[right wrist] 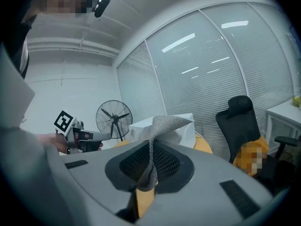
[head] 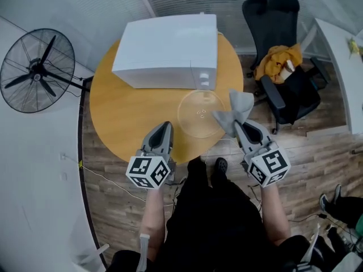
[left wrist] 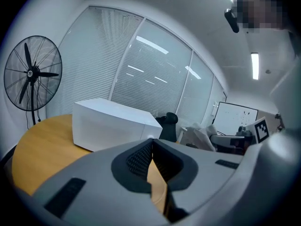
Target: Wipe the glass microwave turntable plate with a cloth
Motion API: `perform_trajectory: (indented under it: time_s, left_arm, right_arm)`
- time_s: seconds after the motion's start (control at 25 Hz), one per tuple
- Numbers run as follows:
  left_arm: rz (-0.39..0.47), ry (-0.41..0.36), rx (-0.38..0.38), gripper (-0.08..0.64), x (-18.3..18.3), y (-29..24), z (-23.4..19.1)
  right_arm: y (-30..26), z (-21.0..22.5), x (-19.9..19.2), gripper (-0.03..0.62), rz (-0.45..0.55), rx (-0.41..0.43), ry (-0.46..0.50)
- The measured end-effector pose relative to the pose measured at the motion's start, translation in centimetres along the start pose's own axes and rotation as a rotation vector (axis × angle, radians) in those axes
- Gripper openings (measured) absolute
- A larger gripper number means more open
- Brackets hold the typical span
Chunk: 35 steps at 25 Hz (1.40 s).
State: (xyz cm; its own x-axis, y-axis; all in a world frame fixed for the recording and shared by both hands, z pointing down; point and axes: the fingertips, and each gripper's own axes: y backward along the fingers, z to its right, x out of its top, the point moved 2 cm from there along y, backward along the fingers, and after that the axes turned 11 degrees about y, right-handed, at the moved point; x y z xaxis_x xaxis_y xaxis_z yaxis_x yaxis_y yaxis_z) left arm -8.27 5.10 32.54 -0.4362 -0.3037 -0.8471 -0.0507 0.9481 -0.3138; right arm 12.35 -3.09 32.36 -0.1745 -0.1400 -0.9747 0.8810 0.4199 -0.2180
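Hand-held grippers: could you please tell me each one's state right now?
Left hand-held gripper: closed, empty.
Right hand-held gripper: closed on the cloth.

Glass plate [head: 199, 113] on tbl [head: 113, 118] before microwave [head: 170, 44]; fan [head: 37, 69] to L.

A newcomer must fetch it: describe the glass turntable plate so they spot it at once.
Find the round yellow wooden table with the white box-shaped microwave on it. Just in front of the microwave, near the table's edge, lies the clear round glass turntable plate. It is the only flat, see-through disc there, unlike the opaque microwave and the grey woven cloth held near it.
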Motion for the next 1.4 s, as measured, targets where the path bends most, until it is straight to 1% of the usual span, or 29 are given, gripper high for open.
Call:
perform_trajectory:
  time_s: [0.16, 0.32, 0.48, 0.72, 0.88, 1.04, 1.24, 1.4]
  left_arm:
    - [-0.053, 0.015, -0.019, -0.005, 0.0, -1.9, -2.7]
    - [-0.1, 0.044, -0.041, -0.005, -0.1, -3.8, -5.6]
    - [-0.159, 0.09, -0.075, -0.005, -1.1, -5.9, -8.2]
    - [-0.226, 0.158, -0.1, -0.005, -3.7, -8.6, -11.9]
    - [-0.312, 0.192, -0.138, -0.004, -6.3, -9.9, -13.7]
    - [-0.388, 0.212, -0.169, 0.015, -8.4, -11.3, -15.1]
    - [-0.463, 0.25, -0.16, 0.043, -11.5, -12.4, -16.7]
    - [-0.5, 0.287, -0.137, 0.054, -13.4, -13.4, -17.9]
  right_arm:
    - [-1.7, 0.3, 0.4, 0.021, -0.03, -0.045, 0.009]
    - [-3.9, 0.1, 0.7, 0.023, -0.037, -0.069, 0.002]
    - [-6.1, -0.3, 0.3, 0.025, -0.053, -0.087, -0.005]
    - [-8.8, -1.4, -1.5, 0.026, -0.105, -0.11, 0.014]
    - [-10.3, -2.5, -3.3, 0.028, -0.163, -0.128, 0.021]
    - [-11.6, -3.1, -5.3, 0.028, -0.209, -0.153, 0.014]
    - [-12.7, -3.8, -7.2, 0.028, -0.255, -0.138, 0.004]
    - [-14.1, -3.9, -8.8, 0.028, -0.285, -0.11, 0.001]
